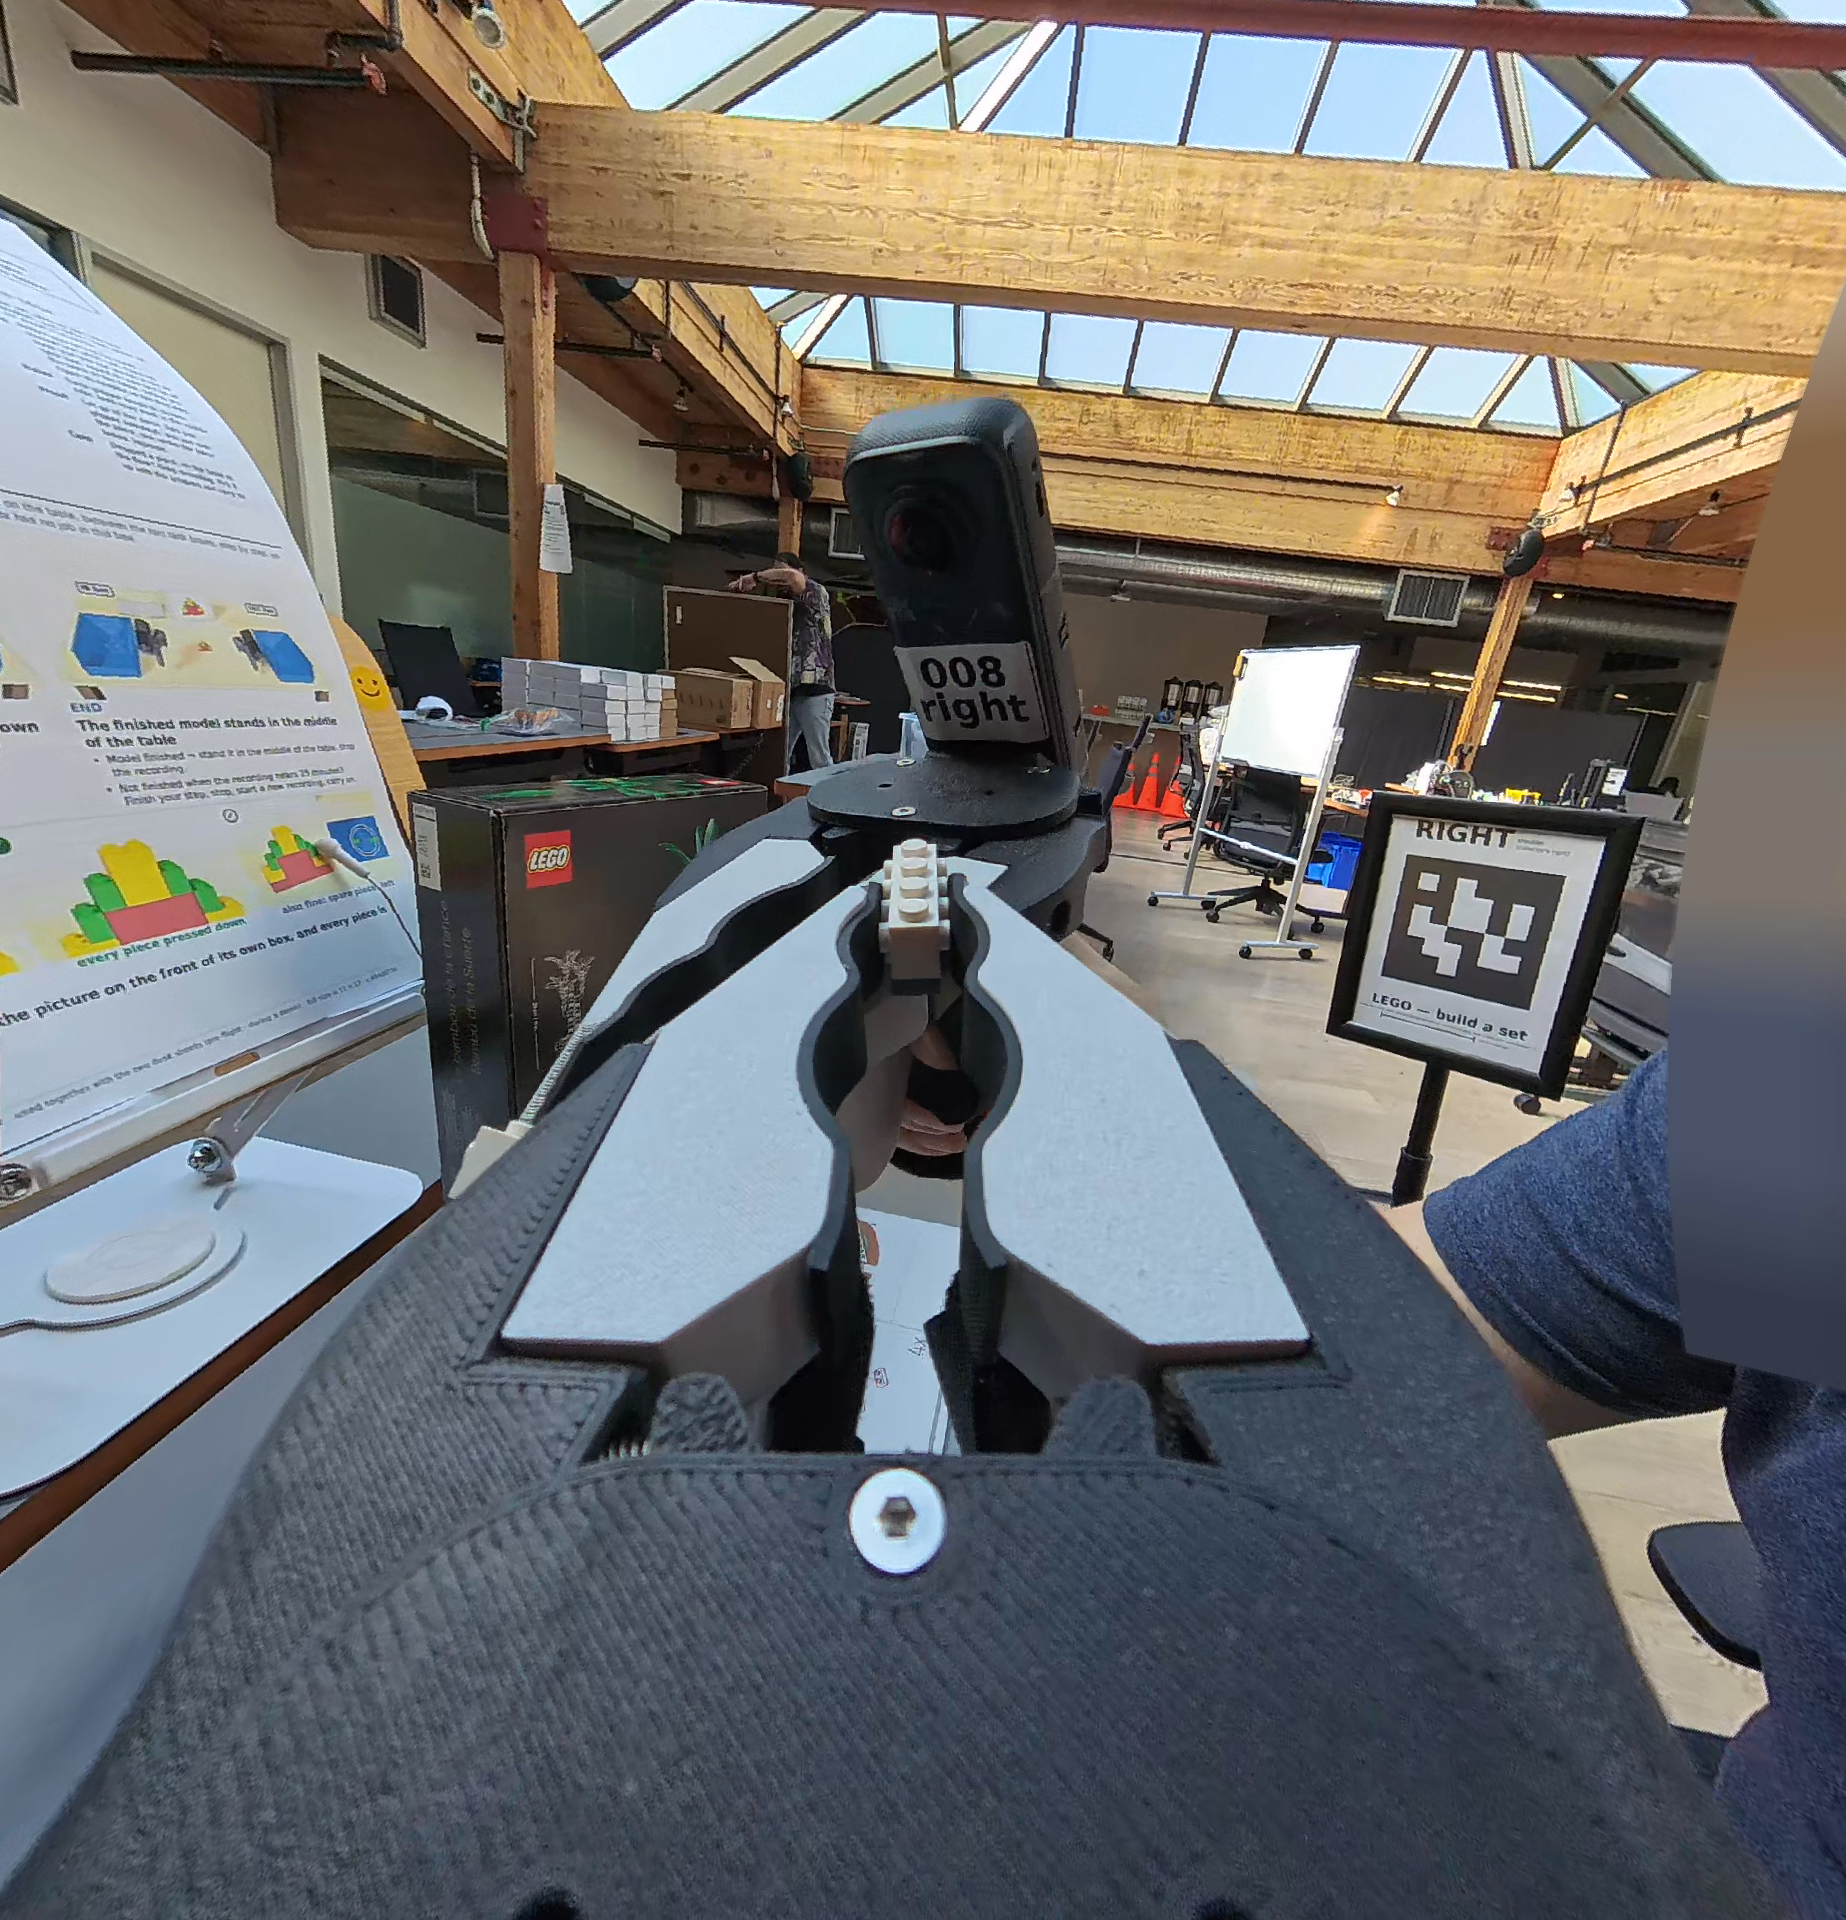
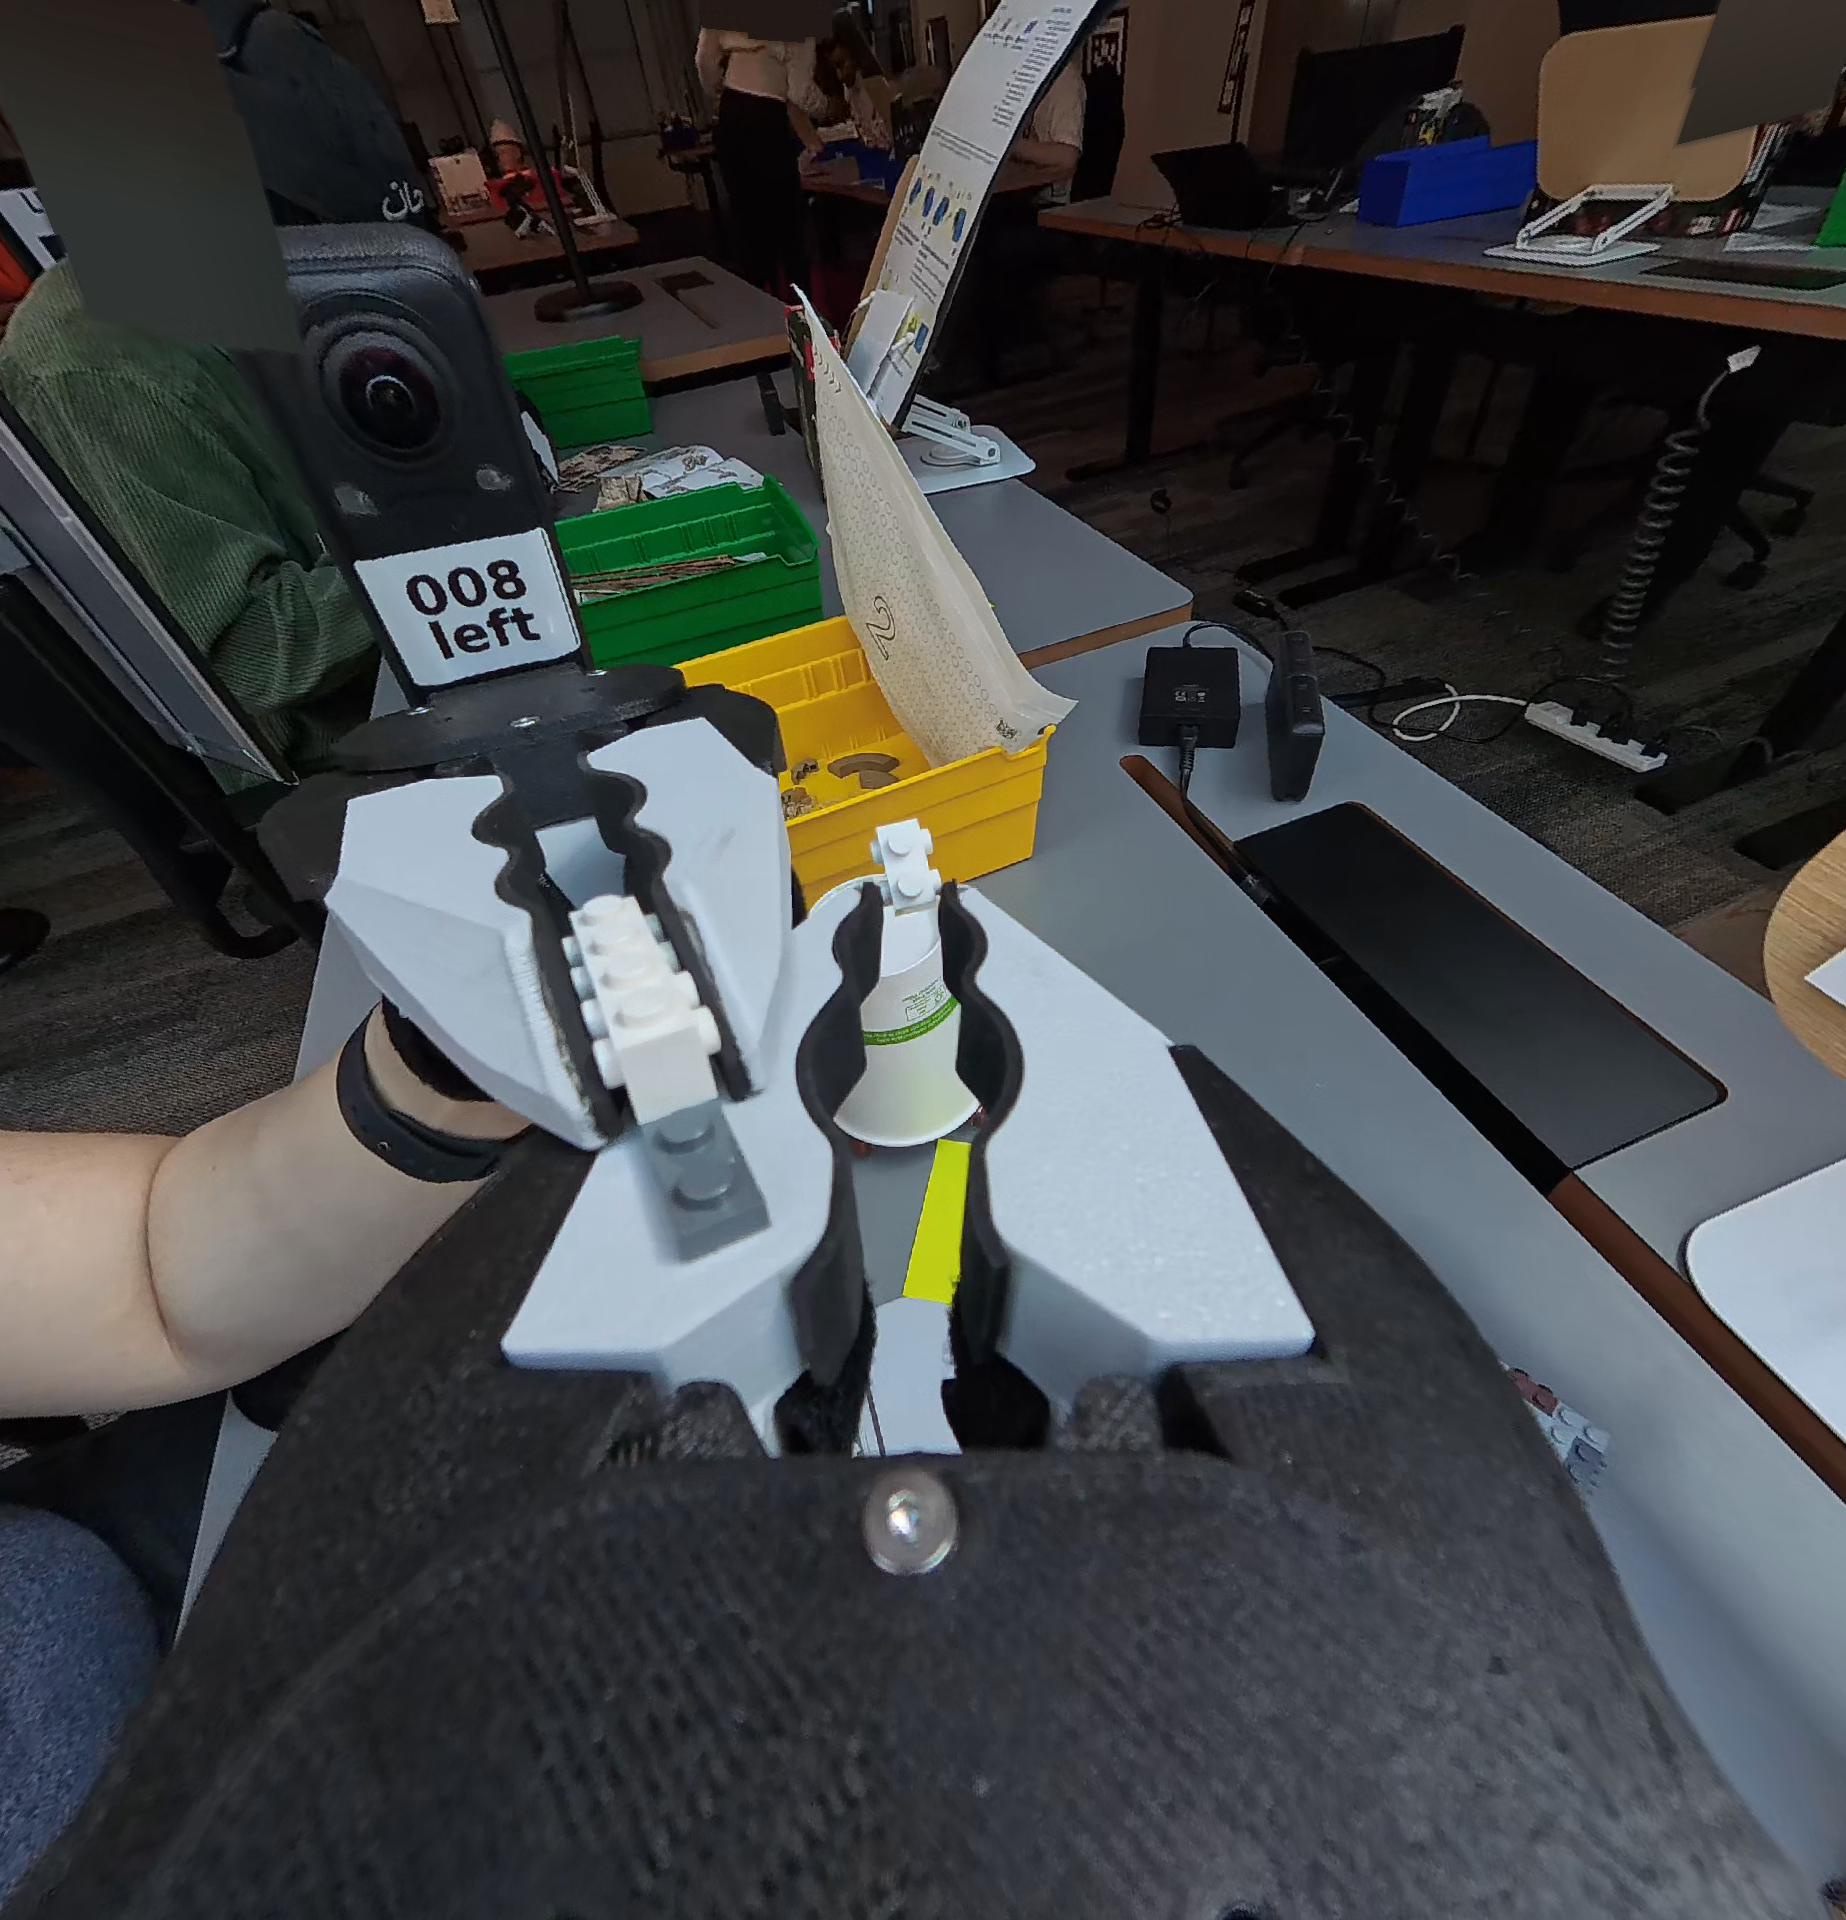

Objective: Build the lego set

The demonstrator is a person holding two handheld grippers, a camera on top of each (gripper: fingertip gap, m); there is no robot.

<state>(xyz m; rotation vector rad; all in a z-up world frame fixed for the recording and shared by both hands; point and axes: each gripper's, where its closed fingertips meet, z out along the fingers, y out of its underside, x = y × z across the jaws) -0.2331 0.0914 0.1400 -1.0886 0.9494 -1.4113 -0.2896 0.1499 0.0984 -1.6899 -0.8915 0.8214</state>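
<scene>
Hiding the white brick's (image 1: 914, 912) lower end, left gripper (image 1: 911, 914) clamps it.

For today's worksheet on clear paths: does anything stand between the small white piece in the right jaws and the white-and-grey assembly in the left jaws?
Nothing visible does. The small white piece and the white-and-grey assembly are apart, with open air between them.

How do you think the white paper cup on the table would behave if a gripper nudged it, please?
The white paper cup looks thin-walled, so probably light and easily crushed. It appears to stand upside down, wider rim on the grey table, so it would likely slide rather than tip.
</scene>
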